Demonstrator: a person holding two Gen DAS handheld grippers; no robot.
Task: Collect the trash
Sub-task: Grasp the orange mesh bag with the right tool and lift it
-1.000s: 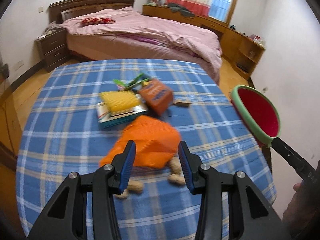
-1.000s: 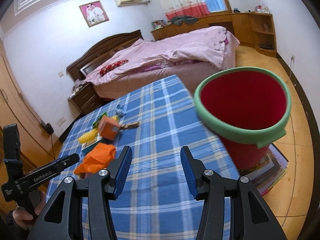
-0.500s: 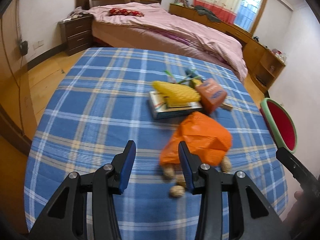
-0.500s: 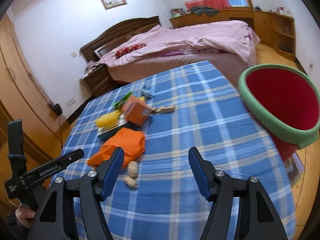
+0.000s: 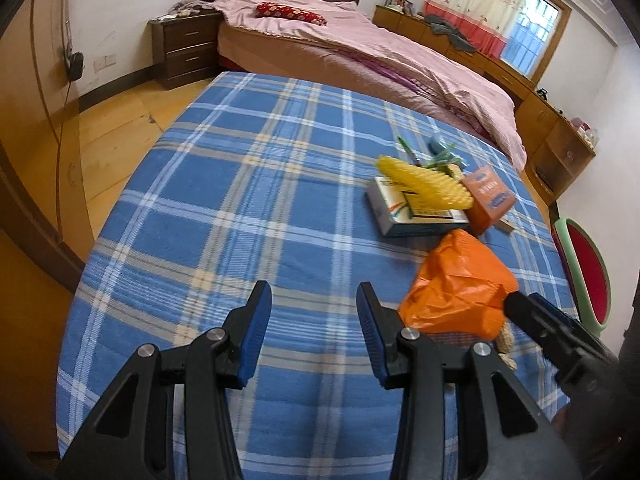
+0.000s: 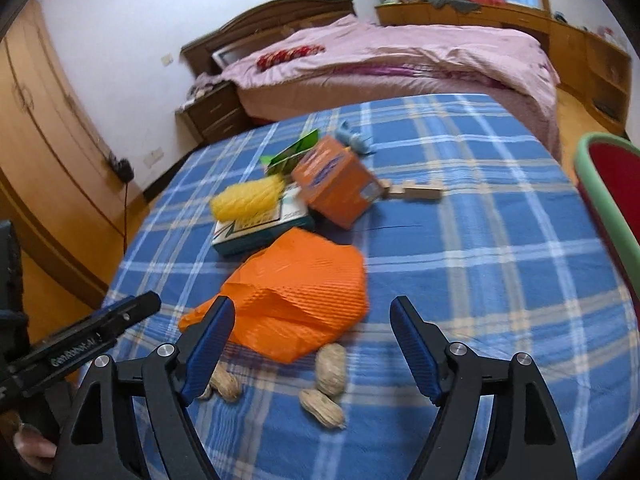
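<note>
While opening, right claw [image 6: 312, 344] straddles orange bag [image 6: 296, 296].

Right gripper [image 6: 312, 344] jaws opening, empty; left gripper [image 5: 314, 328] jaws parted, empty.

bag [image 6: 296, 292] before flat box [image 6: 260, 228] | peanuts [image 6: 330, 368] before bag | bin [image 6: 612, 216] right of table [image 6: 480, 264]

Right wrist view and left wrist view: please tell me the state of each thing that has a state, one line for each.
right tongs: empty, jaws opening above the orange bag.
left tongs: open, empty.
orange bag: crumpled, lying flat on the cloth.
peanut shells: loose, beside the bag.
orange box: tipped, leaning on the flat box.
red bin: open, at the table edge.
</note>
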